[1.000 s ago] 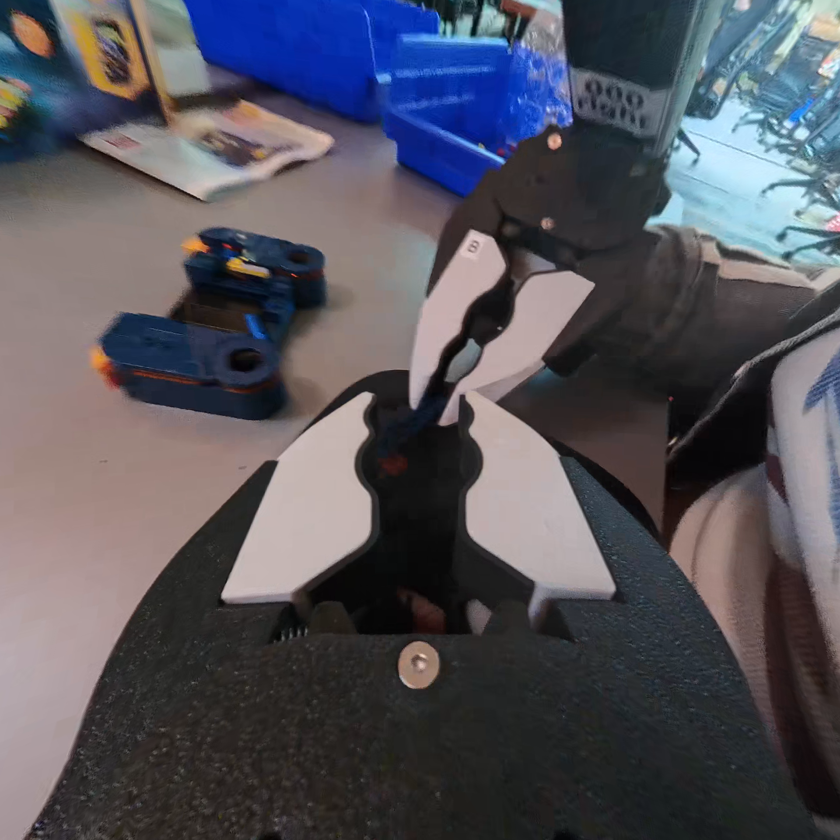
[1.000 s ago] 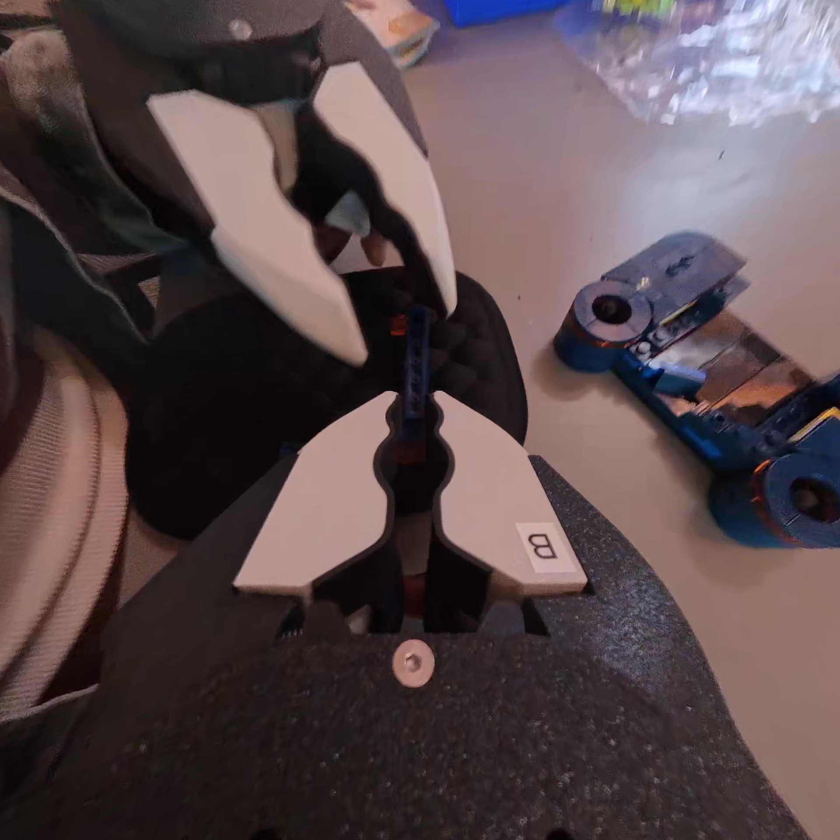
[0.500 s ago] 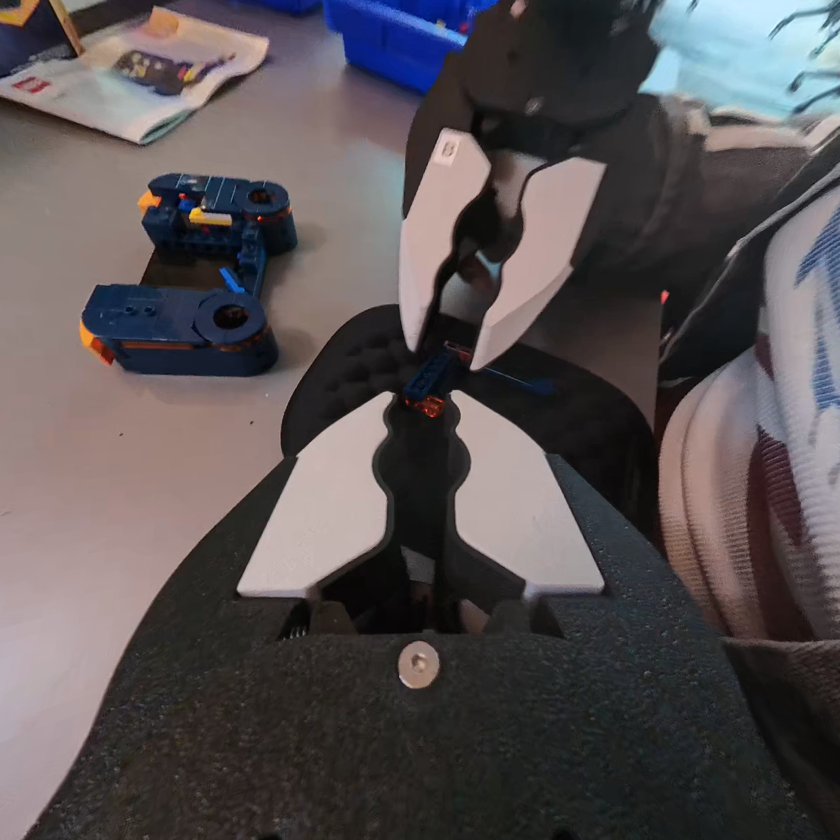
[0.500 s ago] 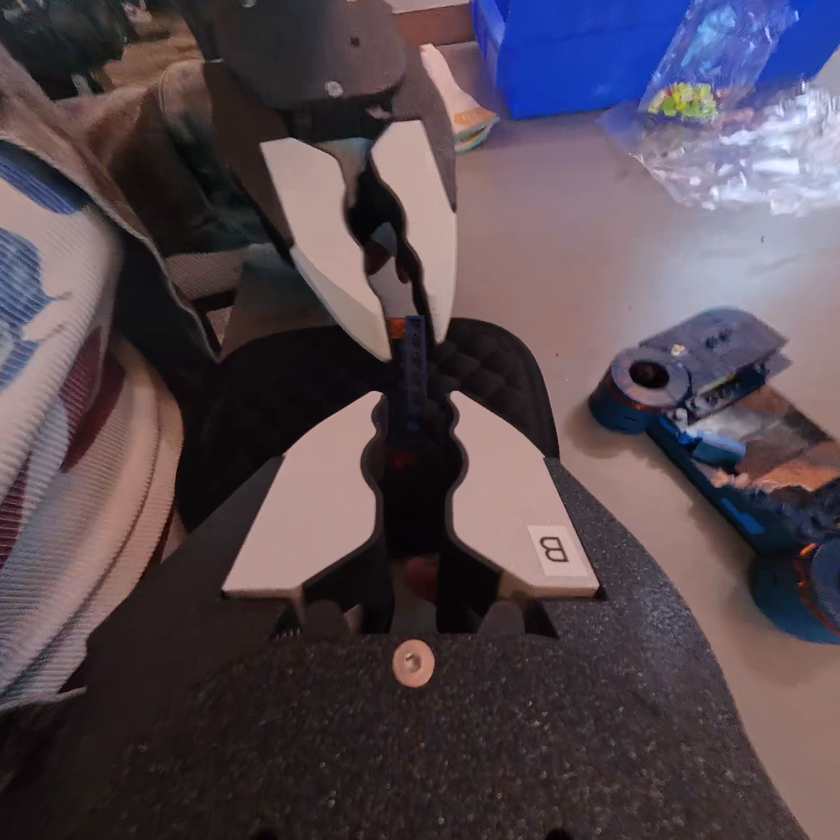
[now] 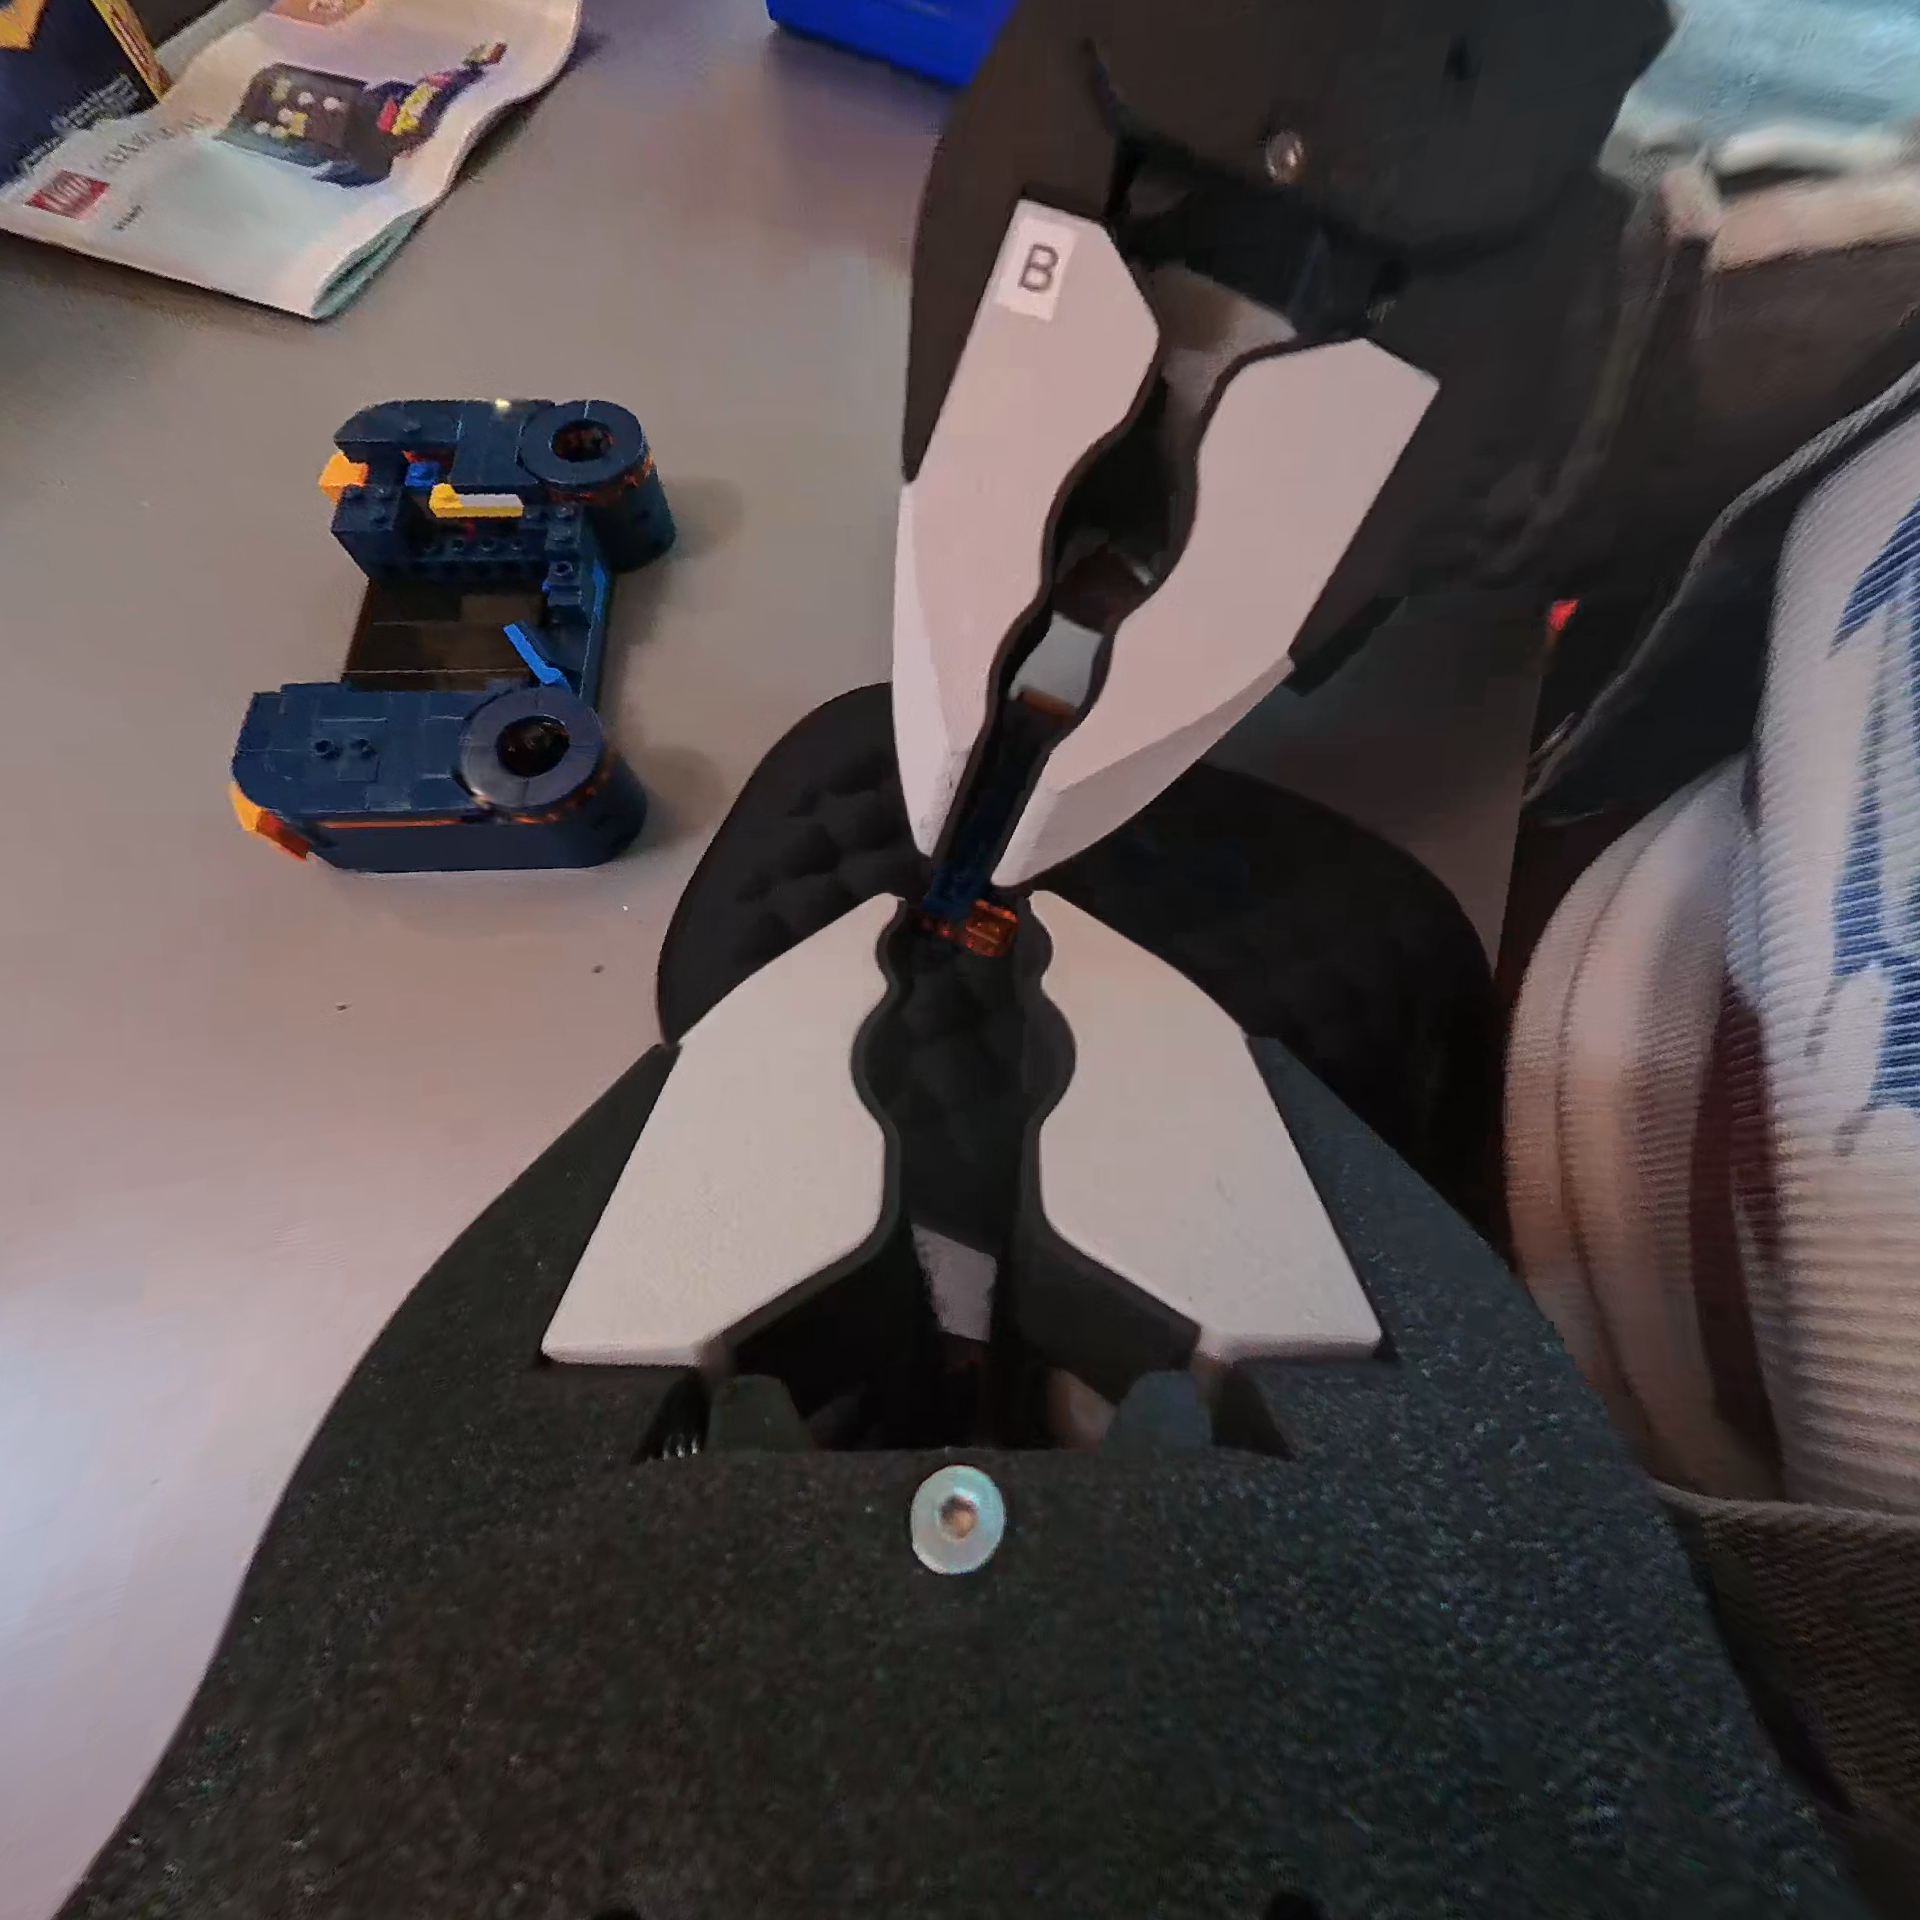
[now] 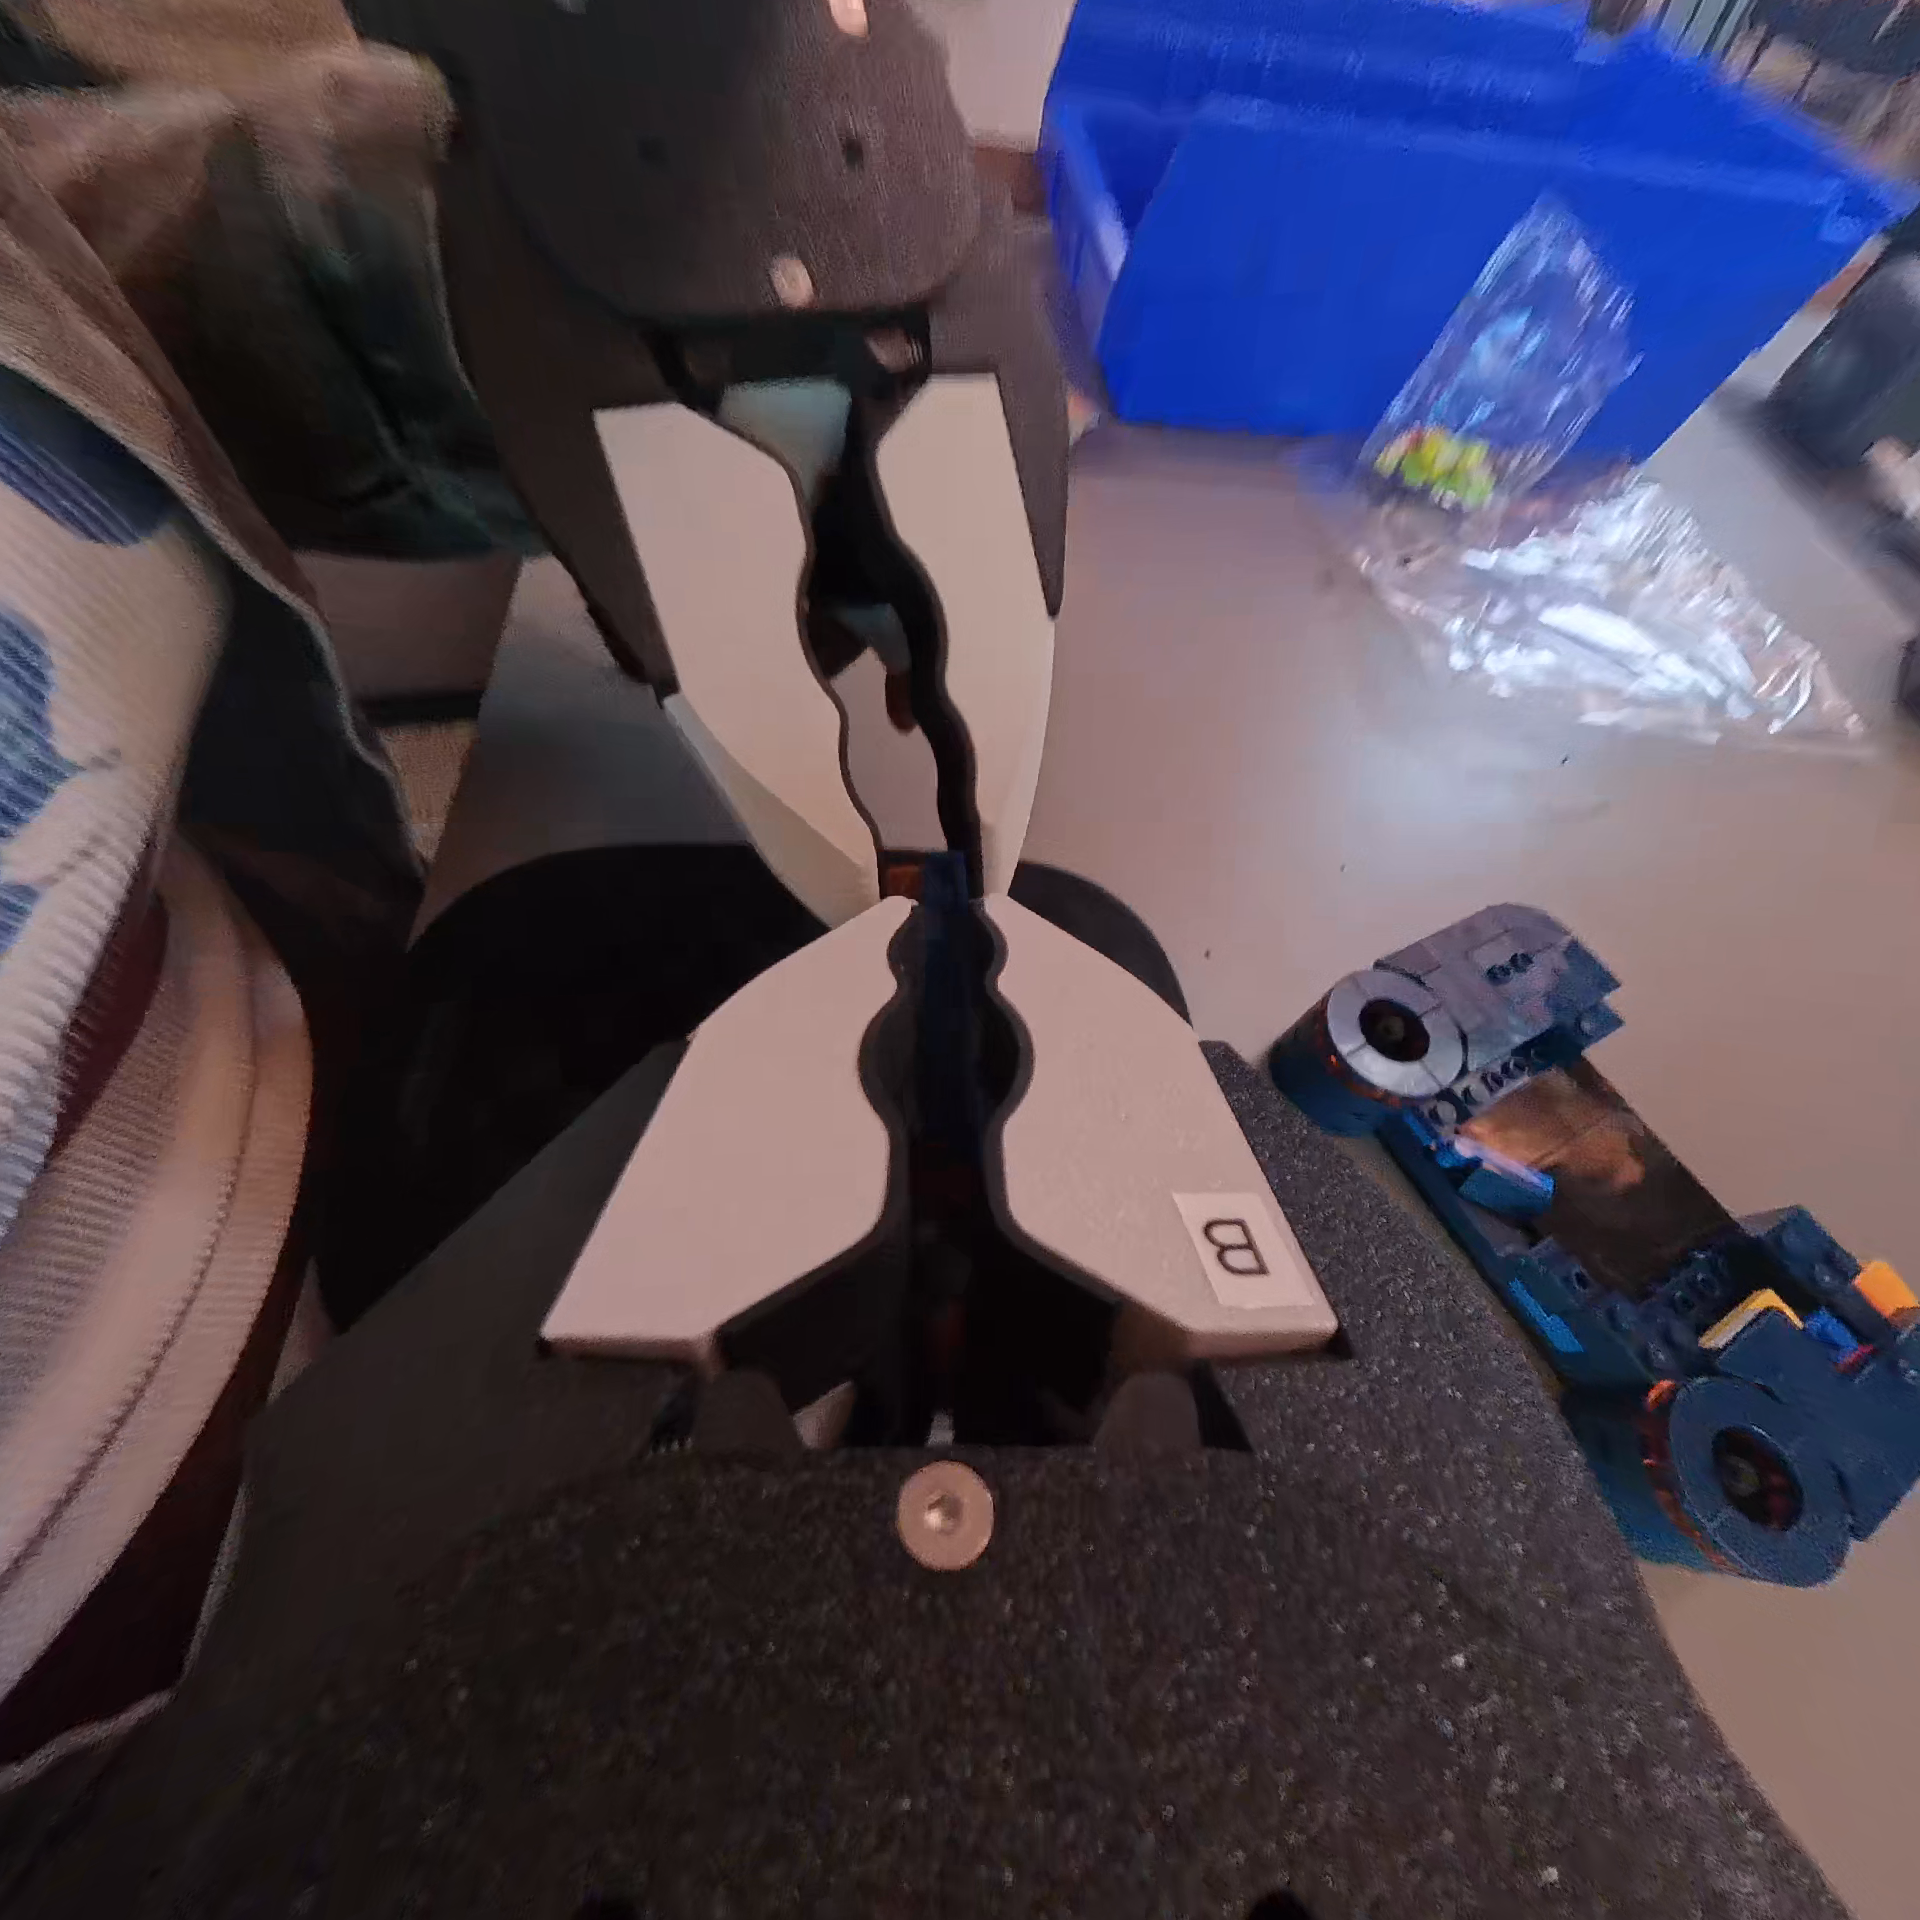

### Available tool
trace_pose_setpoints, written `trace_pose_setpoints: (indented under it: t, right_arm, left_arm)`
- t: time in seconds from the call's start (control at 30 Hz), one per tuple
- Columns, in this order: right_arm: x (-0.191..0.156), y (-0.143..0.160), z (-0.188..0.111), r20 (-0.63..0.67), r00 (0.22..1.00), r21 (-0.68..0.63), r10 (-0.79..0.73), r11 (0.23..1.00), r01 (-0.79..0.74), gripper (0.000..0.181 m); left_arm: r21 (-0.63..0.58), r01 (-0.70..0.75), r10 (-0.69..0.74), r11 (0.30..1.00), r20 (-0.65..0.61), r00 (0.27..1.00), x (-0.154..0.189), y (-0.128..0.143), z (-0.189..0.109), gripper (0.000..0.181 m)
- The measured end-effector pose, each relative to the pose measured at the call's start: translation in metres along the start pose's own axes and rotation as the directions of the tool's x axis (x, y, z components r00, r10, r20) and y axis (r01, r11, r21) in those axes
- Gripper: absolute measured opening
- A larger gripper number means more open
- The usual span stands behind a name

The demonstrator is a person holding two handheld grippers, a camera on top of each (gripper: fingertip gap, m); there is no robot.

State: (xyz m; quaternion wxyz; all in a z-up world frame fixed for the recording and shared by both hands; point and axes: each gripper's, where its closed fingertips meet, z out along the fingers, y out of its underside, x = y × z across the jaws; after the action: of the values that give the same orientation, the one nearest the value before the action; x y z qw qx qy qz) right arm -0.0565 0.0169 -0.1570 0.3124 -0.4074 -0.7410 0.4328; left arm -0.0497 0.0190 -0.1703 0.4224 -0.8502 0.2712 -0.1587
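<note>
Above a black pad, right gripper clamps a blue piece; left gripper pinches its orange tip.

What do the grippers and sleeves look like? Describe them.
The left gripper and right gripper have coarse black bodies, a silver screw, and light grey tapered fingers with wavy black inner edges. The right bears a white lettered sticker. One sleeve is brown-grey; the top is white, blue and maroon.

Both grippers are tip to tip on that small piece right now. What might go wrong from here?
1. The right gripper holds the thin dark blue brick strip only at its fingertips; it may twist or slip.
2. The small orange brick sits barely inside the left gripper; it might pop out.
</note>
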Motion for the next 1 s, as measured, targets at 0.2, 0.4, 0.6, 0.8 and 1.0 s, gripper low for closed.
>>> trace_pose_setpoints:
  t: [0.2,0.4,0.6,0.8,1.0]
  right_arm:
    - [0.001,-0.004,-0.001,-0.047,0.998,0.147,0.042,0.989,-0.034,0.007]
    - [0.016,-0.028,-0.014,-0.079,0.995,0.275,0.060,0.961,-0.036,0.000]
    - [-0.001,0.020,0.003,0.130,0.990,-0.224,0.051,0.974,-0.021,0.016]
    - [0.004,0.017,0.023,0.198,0.979,-0.409,-0.045,0.904,0.125,0.011]
    - [0.001,0.017,0.029,0.210,0.977,-0.412,-0.044,0.902,0.129,0.009]
  left_arm:
    - [0.005,0.116,-0.116,0.993,-0.030,0.993,-0.001,0.003,0.004,0.018]
    - [-0.115,0.161,-0.159,0.980,0.025,0.987,-0.008,0.029,0.013,0.017]
    - [-0.182,0.114,-0.100,0.977,0.082,0.992,-0.014,0.034,0.003,0.017]
    - [-0.207,0.062,-0.044,0.976,0.093,0.995,-0.014,0.027,0.005,0.017]
    - [-0.212,0.053,-0.036,0.976,0.083,0.996,-0.015,0.029,0.002,0.017]
